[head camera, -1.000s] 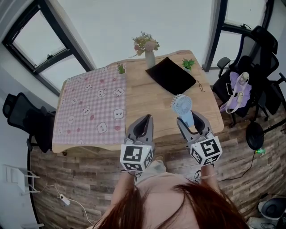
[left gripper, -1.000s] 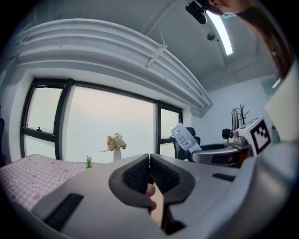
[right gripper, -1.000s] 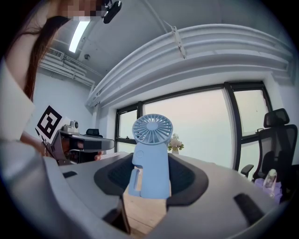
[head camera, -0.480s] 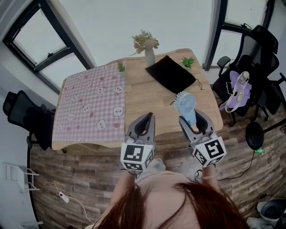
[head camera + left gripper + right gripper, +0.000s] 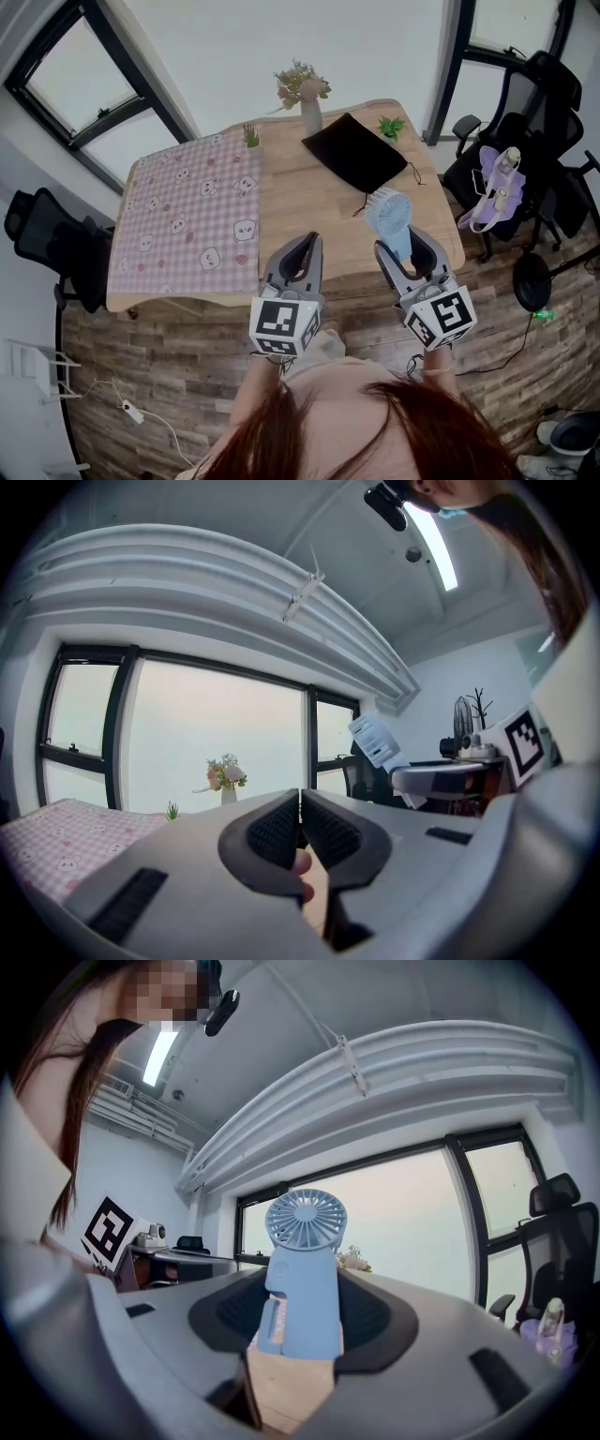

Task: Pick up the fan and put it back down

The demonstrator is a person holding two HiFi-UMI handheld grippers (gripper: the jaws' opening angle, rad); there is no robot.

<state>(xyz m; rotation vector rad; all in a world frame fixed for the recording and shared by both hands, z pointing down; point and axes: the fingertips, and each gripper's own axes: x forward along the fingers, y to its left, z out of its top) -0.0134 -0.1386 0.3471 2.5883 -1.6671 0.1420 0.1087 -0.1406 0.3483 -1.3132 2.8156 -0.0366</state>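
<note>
**A:** Item one, the fan. Where is it, and who has it?

**B:** Fan (image 5: 302, 1279), pale blue, upright, round head on top. Its body sits between the jaws of the right gripper (image 5: 298, 1321), which stand wide and press on it from both sides. In the head view the fan (image 5: 389, 217) is right of centre, over the near right edge of the table (image 5: 300, 197).

**A:** Is it off the table?

**B:** It appears so. Bare wood shows under its base in the right gripper view, though I cannot see a clear gap there.

**A:** Item two, the other gripper.

**B:** Left gripper (image 5: 300, 803), jaws closed together with nothing held. In the head view it (image 5: 298, 251) is at centre, by the near table edge, well apart from the fan.

**A:** Surroundings?

**B:** Pink checked cloth (image 5: 187, 225) on the left half of the table. A black pouch (image 5: 356, 155) is beyond the fan, a vase of flowers (image 5: 309, 98) at the far edge, and a small plant (image 5: 391, 127) at the far right corner.

**A:** Progress?

**B:** The pick-up looks done. Setting the fan back down and letting go are left.
</note>
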